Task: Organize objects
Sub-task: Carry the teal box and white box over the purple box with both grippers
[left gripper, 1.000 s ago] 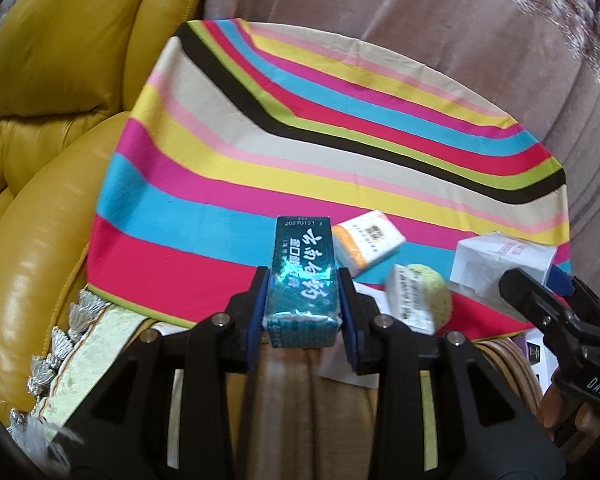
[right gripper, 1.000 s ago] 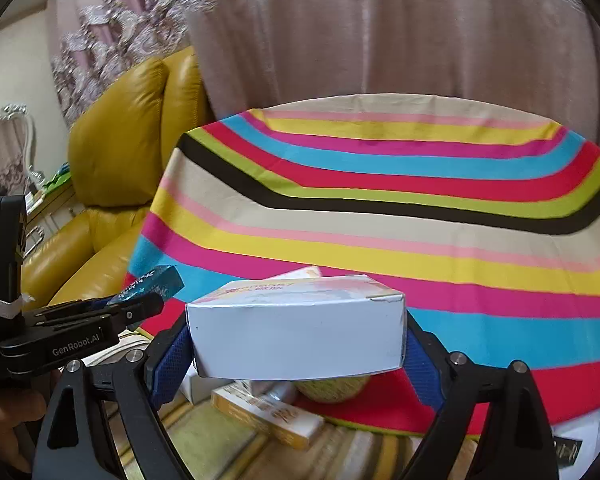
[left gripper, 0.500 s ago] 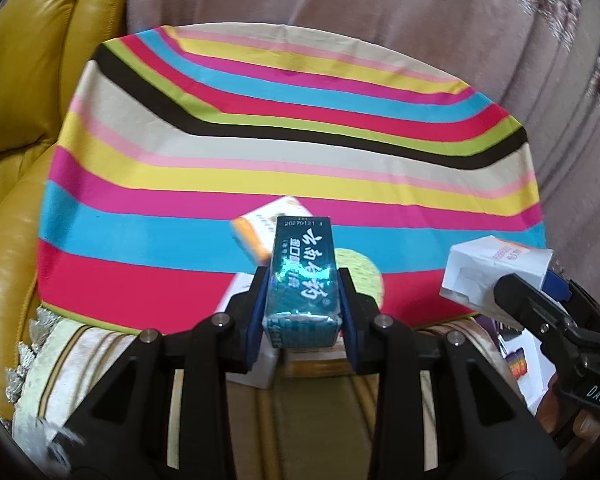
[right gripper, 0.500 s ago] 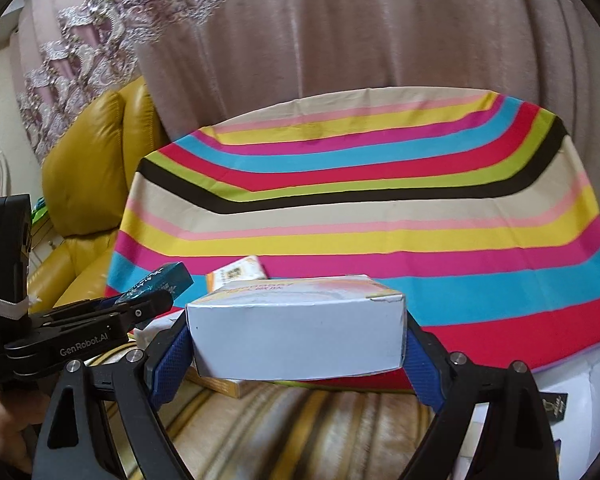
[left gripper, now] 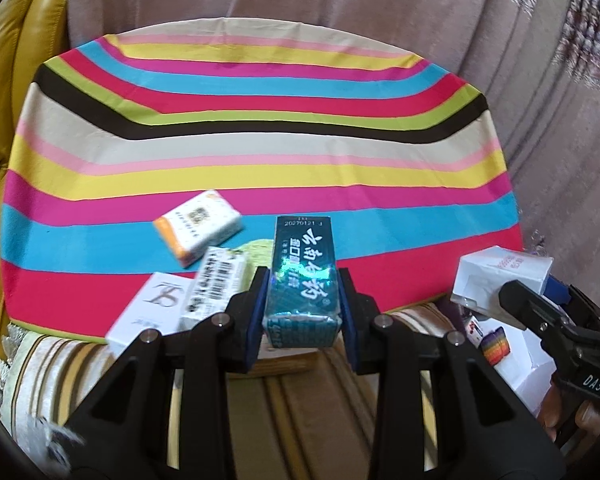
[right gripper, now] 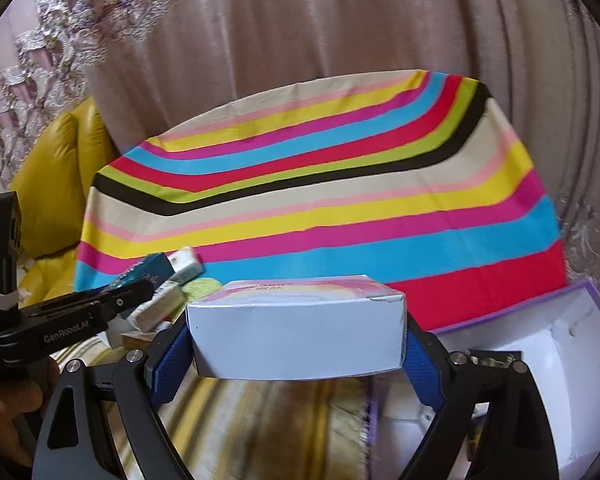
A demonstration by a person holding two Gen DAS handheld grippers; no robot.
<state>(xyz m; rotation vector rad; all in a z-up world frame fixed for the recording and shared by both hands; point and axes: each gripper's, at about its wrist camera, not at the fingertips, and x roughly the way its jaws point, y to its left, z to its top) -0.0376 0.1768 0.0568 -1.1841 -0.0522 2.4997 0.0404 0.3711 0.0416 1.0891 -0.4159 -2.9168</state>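
Note:
My left gripper (left gripper: 302, 312) is shut on a teal box with white lettering (left gripper: 303, 276), held lengthwise above the striped cloth's near edge. My right gripper (right gripper: 296, 344) is shut on a wide white box with a pink and yellow top (right gripper: 298, 332), its blue pads pressing both ends. The same white box (left gripper: 500, 276) shows at the right of the left wrist view, and the teal box (right gripper: 146, 270) at the left of the right wrist view. On the striped cloth (left gripper: 260, 160) lie an orange-and-white box (left gripper: 198, 226), a barcode box (left gripper: 216, 284) and a white box with a logo (left gripper: 152, 312).
An open white box with a purple rim (right gripper: 548, 352) stands at the lower right. A yellow leather sofa (right gripper: 56, 184) is on the left and a curtain (right gripper: 320, 32) hangs behind. A striped rug or cushion (left gripper: 300, 420) lies below the grippers. A yellow-green round thing (left gripper: 260, 250) sits partly hidden behind the teal box.
Both grippers have swung to the right with their boxes still held. The sofa has slid out toward the left, and the purple-rimmed box has come into the right wrist view.

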